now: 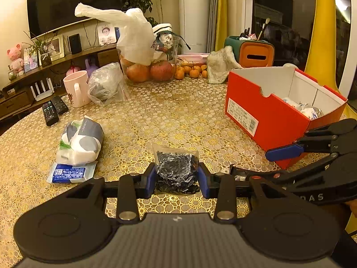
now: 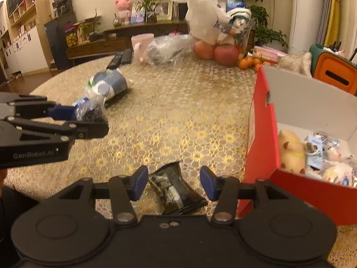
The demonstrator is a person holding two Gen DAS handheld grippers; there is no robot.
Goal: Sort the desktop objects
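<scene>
The left gripper (image 1: 176, 178) clamps a small clear bag of dark bits (image 1: 176, 167) above the desk (image 1: 178, 116). The right gripper (image 2: 174, 182) stands apart around a black packet (image 2: 176, 189) lying on the desk, pads not touching it, just beside the red box (image 2: 261, 143) holding small items.

Two wrist fisheyes, angled down close over table (image 1: 178, 111) (shared, each seeing the other)
</scene>
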